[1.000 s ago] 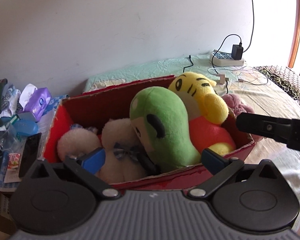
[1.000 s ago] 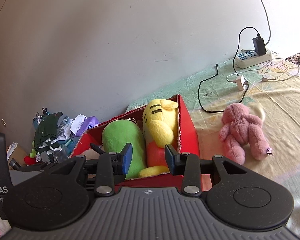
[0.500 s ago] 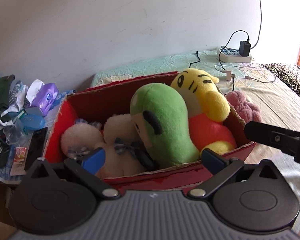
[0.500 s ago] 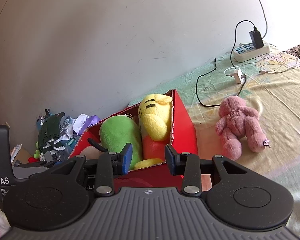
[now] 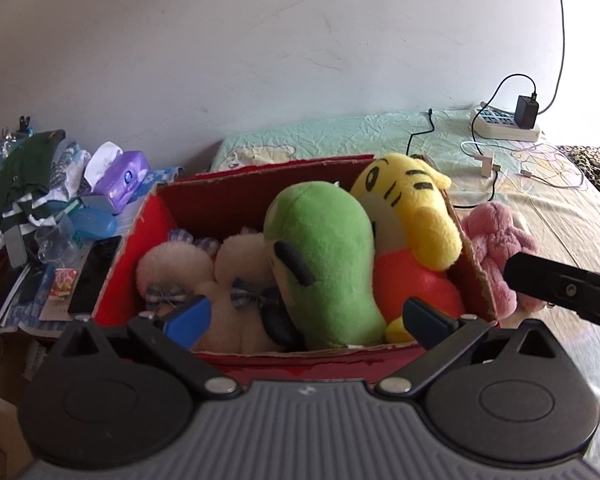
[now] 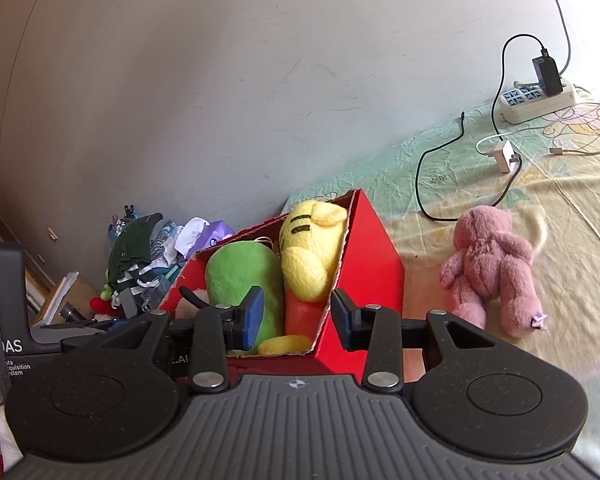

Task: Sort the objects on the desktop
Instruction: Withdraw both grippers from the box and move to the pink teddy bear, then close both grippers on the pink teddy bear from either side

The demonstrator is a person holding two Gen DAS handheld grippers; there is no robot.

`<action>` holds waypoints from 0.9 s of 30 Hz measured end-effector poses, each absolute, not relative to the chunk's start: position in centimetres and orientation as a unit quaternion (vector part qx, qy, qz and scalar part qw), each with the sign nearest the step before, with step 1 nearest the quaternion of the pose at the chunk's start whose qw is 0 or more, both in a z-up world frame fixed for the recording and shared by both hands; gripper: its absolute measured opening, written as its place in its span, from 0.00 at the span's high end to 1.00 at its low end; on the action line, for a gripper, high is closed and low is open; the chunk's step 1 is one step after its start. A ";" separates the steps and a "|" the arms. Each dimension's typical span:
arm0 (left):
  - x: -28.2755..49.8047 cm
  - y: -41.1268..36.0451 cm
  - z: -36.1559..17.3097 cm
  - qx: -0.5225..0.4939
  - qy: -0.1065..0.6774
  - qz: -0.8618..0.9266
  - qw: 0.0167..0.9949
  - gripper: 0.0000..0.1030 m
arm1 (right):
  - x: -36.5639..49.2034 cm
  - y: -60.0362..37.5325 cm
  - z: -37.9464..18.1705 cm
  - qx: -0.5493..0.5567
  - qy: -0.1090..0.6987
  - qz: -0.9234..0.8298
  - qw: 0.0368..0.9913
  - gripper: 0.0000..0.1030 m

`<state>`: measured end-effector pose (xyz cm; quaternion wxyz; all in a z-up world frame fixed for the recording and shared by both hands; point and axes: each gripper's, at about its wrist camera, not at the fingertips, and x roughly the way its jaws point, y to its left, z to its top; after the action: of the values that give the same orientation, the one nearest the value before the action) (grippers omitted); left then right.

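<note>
A red cardboard box (image 5: 260, 172) (image 6: 368, 252) sits on a bed and holds a green plush (image 5: 324, 256) (image 6: 240, 268), a yellow and orange tiger plush (image 5: 416, 216) (image 6: 308, 248) and two white fluffy plushes (image 5: 236, 272). A pink plush bear (image 6: 492, 268) (image 5: 496, 240) lies on the sheet to the right of the box. My left gripper (image 5: 308, 318) hovers open over the box's near wall, empty. My right gripper (image 6: 298, 318) is open and empty above the box's near right corner, left of the bear.
A white power strip (image 6: 540, 100) with a black charger, a white plug (image 6: 506, 156) and loose cables lie on the sheet behind the bear. Left of the box is a cluttered pile: purple tissue pack (image 5: 120, 176), clothes (image 5: 24, 176), black phone (image 5: 96, 272), blue case.
Both grippers have pulled back and risen a little, so the box and the bear look smaller and lower. The toys have not moved. Both stay open.
</note>
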<state>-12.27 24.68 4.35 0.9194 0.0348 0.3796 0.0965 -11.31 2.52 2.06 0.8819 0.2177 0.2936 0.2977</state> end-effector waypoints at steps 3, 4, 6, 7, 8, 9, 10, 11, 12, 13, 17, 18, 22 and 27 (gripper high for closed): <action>-12.1 23.5 5.0 0.033 0.377 0.104 0.920 0.01 | -10.5 1.0 2.1 0.222 0.295 0.305 0.878 0.61; -12.0 23.1 5.2 0.032 0.375 0.106 0.920 0.01 | -10.2 0.5 2.1 0.223 0.296 0.306 0.877 0.61; -12.0 22.2 5.8 0.032 0.371 0.107 0.922 0.01 | -9.8 -0.6 1.9 0.223 0.297 0.306 0.877 0.61; -11.9 21.8 6.0 0.031 0.369 0.106 0.923 0.01 | -9.6 -1.2 1.9 0.223 0.298 0.305 0.877 0.61; -11.8 21.4 6.2 0.029 0.366 0.102 0.924 0.01 | -9.3 -1.9 1.8 0.223 0.300 0.303 0.876 0.61; -11.6 20.8 6.5 0.026 0.364 0.097 0.926 0.01 | -9.1 -2.5 1.6 0.224 0.302 0.302 0.876 0.61; -11.5 20.3 6.7 0.024 0.361 0.091 0.928 0.01 | -8.8 -3.1 1.5 0.225 0.304 0.299 0.876 0.61; -11.3 19.7 6.8 0.022 0.359 0.085 0.929 0.01 | -8.7 -3.7 1.3 0.226 0.307 0.295 0.876 0.61; -11.0 19.1 6.9 0.019 0.357 0.078 0.931 0.01 | -8.3 -4.5 1.1 0.228 0.311 0.291 0.875 0.61; -10.8 18.4 7.0 0.016 0.356 0.068 0.932 0.01 | -8.1 -5.1 0.9 0.230 0.315 0.287 0.875 0.61; -10.0 15.3 6.7 0.008 0.353 0.025 0.935 0.01 | -7.3 -7.6 -0.3 0.241 0.334 0.269 0.871 0.59; -9.8 14.5 6.5 0.010 0.354 0.017 0.935 0.01 | -7.0 -8.2 -0.6 0.244 0.339 0.265 0.869 0.59; -8.7 11.7 5.2 0.012 0.366 -0.018 0.930 0.01 | -5.9 -10.4 -1.7 0.258 0.356 0.250 0.863 0.59; -6.8 9.6 2.9 -0.004 0.390 -0.041 0.920 0.01 | -4.6 -12.8 -2.9 0.279 0.379 0.236 0.850 0.59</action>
<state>-6.80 9.58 2.94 0.9199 -0.0045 0.3899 -0.0415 -4.61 -12.85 -2.89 0.8499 0.2793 0.3793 0.2362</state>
